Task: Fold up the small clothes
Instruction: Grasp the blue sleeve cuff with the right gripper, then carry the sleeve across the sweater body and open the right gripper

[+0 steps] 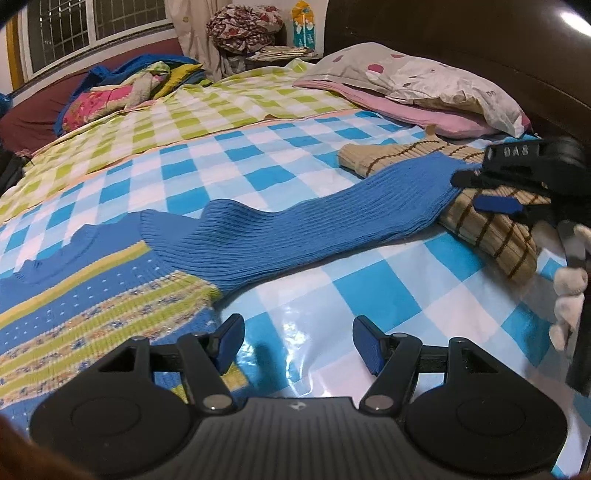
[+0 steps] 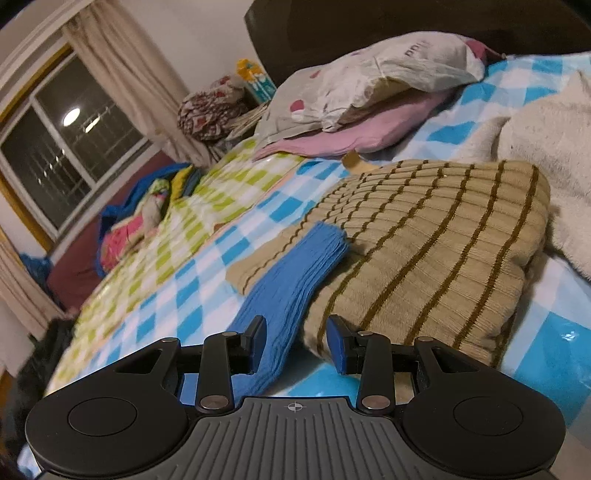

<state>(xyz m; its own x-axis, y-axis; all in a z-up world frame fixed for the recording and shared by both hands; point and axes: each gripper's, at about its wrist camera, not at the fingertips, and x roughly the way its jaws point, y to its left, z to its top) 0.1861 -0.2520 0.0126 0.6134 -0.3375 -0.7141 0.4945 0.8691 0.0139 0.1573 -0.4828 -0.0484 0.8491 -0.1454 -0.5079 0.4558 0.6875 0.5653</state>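
The left gripper [image 1: 298, 341] hung over the bed with its blue-padded fingers [image 1: 232, 341] spread wide and nothing between them, only the glossy blue-and-white checked sheet [image 1: 369, 288] below. At about ten o'clock from it lay the blue sweater [image 1: 92, 280], its body banded in yellow-green and patterned stripes, flat on the sheet. One long ribbed sleeve [image 1: 295, 229] stretched away toward two o'clock, its cuff end resting on a beige knit with brown stripes [image 1: 495, 240].

The right gripper [image 2: 297, 341] stood at that far end (in the left camera it showed at three o'clock, gripped by a hand in a pale glove [image 1: 570, 295]). Its jaws were parted, and the pads did not press on anything; the blue sleeve [image 2: 291, 280] ran on from between them toward one o'clock, its cuff lying on the beige knit [image 2: 436, 258], which filled the space from twelve to three o'clock.

Farther out, at one o'clock in the left view, a spotted pillow [image 1: 424, 81] sat on a pink one [image 1: 424, 114] against the dark headboard [image 1: 461, 33]. A green checked sheet [image 1: 166, 122] covered the far half of the bed, with a heap of bright clothes [image 1: 122, 92] at eleven o'clock beneath the window [image 1: 74, 29].
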